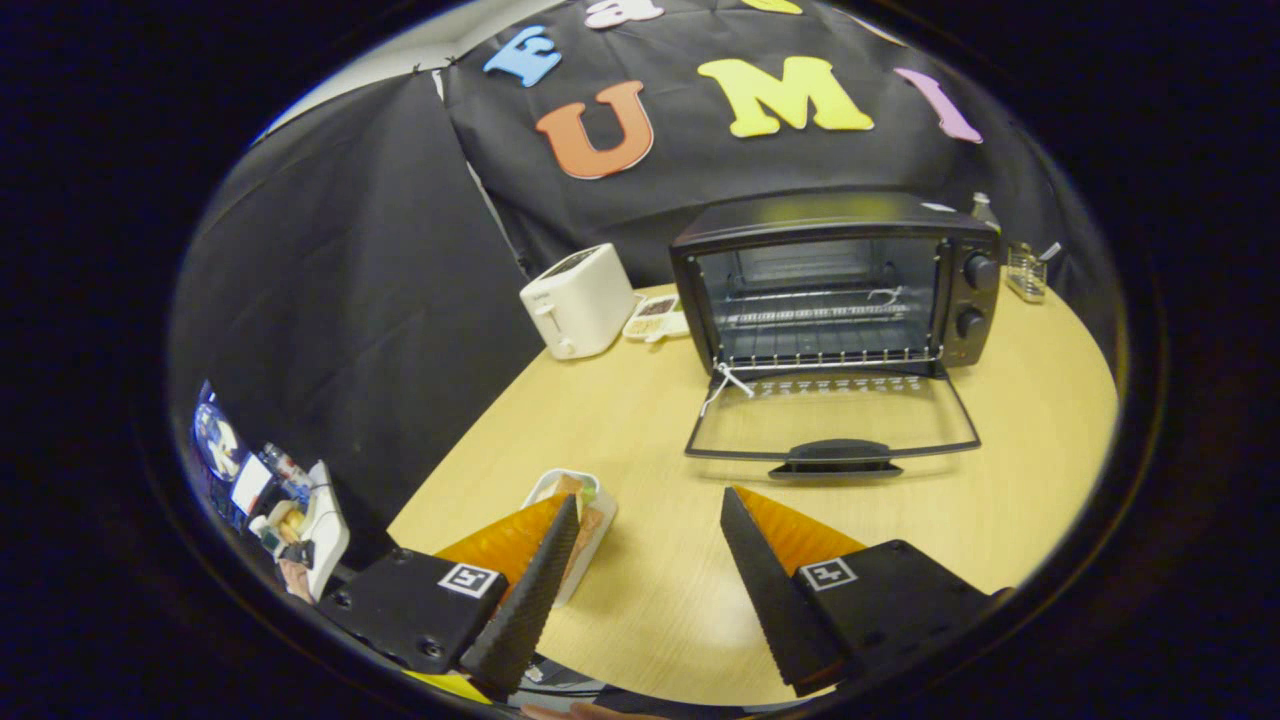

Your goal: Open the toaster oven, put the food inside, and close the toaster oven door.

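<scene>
A black toaster oven point(835, 275) stands at the far side of the wooden table, its glass door point(832, 415) folded down flat toward me, handle point(835, 457) at the near edge. The wire rack inside is bare. A white tray of food point(583, 500), sandwich-like, lies near the table's front, partly hidden behind my left finger point(530, 590). My gripper point(650, 510) is open, fingers wide apart, nothing between them. The tray lies at the left finger's tip; the oven door is beyond the fingers.
A white pop-up toaster point(580, 300) stands left of the oven with a small packet point(655, 318) beside it. A small clear container point(1027, 272) sits right of the oven. Clutter point(280, 500) lies off the table's left edge. Bare tabletop point(1030, 450) spreads right of the door.
</scene>
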`<state>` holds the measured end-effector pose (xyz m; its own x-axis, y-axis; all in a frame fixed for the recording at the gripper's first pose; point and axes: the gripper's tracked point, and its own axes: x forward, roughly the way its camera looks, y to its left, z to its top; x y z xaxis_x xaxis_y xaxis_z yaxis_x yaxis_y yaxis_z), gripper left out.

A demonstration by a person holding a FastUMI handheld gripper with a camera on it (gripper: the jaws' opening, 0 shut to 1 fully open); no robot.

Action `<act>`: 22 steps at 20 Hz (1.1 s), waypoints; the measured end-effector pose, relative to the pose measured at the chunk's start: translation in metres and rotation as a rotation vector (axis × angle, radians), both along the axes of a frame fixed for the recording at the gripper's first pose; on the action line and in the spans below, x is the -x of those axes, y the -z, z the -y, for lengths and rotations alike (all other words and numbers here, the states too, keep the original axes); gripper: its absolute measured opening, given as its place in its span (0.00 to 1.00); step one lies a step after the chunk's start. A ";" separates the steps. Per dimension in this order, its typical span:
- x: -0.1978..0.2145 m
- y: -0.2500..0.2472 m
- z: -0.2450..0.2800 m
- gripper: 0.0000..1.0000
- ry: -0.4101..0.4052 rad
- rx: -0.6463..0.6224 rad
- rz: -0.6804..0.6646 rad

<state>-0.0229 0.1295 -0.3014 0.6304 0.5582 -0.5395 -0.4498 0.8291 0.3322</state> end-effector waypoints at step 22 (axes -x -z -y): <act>0.035 0.030 -0.056 0.39 -0.134 -0.198 -0.587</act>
<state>-0.0583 0.1854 -0.3311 0.1786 0.7365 -0.6524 -0.2412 0.6756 0.6967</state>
